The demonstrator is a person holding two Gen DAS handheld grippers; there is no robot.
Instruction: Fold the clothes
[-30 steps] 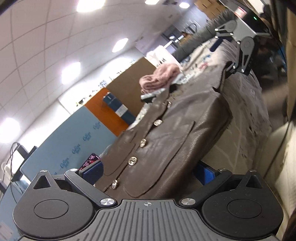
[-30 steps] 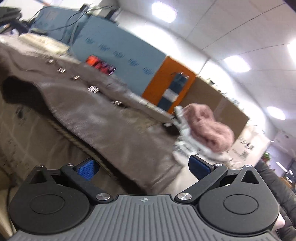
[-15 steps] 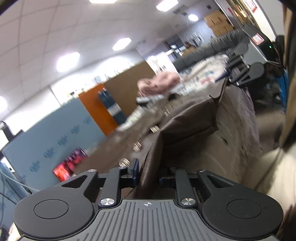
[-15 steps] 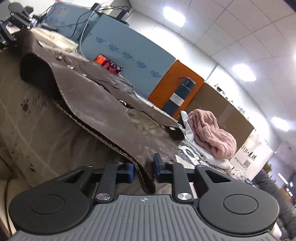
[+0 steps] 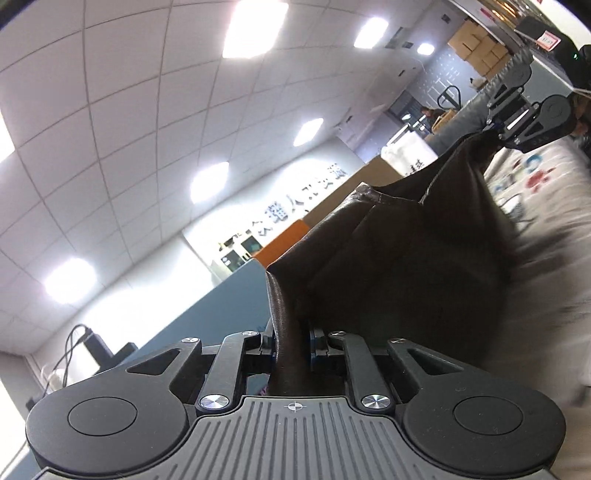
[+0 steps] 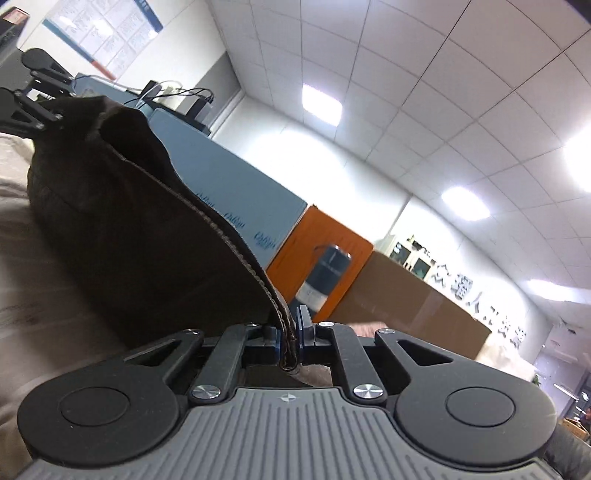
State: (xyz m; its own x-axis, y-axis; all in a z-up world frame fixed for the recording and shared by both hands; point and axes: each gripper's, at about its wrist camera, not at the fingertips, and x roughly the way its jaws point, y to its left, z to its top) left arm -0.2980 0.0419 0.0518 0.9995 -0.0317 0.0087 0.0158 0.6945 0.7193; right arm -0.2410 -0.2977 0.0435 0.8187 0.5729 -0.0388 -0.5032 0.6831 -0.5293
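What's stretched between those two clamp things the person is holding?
The brown jacket. The left gripper pinches one edge and the right gripper pinches another, so its lifted edge spans the gap between them. Both wrist views show this.

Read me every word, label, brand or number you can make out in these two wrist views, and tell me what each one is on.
Large raised characters on the far white wall: Chinese lettering, too blurred to read.
Repeated white logo on the blue partition panel: too blurred to read.
Poster on the wall: print too small to read.
Red tag on the shelving: too small to read.
Label on the dark cylinder: blurred.
Nothing shows on the brown jacket.
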